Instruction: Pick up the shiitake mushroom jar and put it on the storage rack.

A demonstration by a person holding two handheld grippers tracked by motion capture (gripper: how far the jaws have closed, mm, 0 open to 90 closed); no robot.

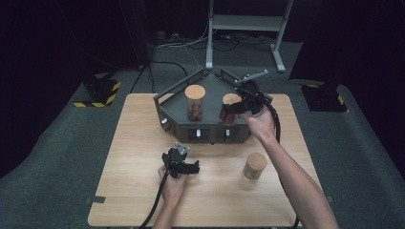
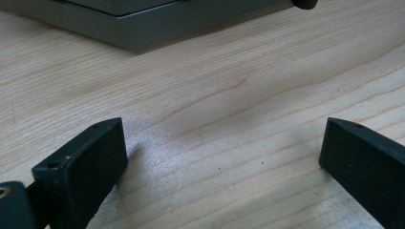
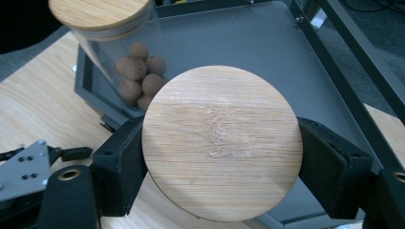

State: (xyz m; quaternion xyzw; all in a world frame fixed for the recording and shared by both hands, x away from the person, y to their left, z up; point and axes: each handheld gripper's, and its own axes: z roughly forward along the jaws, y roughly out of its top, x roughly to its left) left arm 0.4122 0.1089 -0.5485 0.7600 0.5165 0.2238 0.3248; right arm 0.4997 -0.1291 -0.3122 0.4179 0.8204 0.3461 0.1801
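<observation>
Glass jar with a round bamboo lid (image 3: 222, 143) sits clamped between the right gripper (image 1: 241, 106)'s two black jaws, held over the right part of the dark grey metal tray (image 1: 177, 114). Left of it in the tray stands a second lidded glass jar of brown balls (image 1: 195, 102). Near right, on the light wooden table (image 1: 133, 191), stands a third cork-topped jar (image 1: 254, 166). The left gripper (image 1: 184, 167) hovers near the tray's front, jaws wide apart, holding nothing.
</observation>
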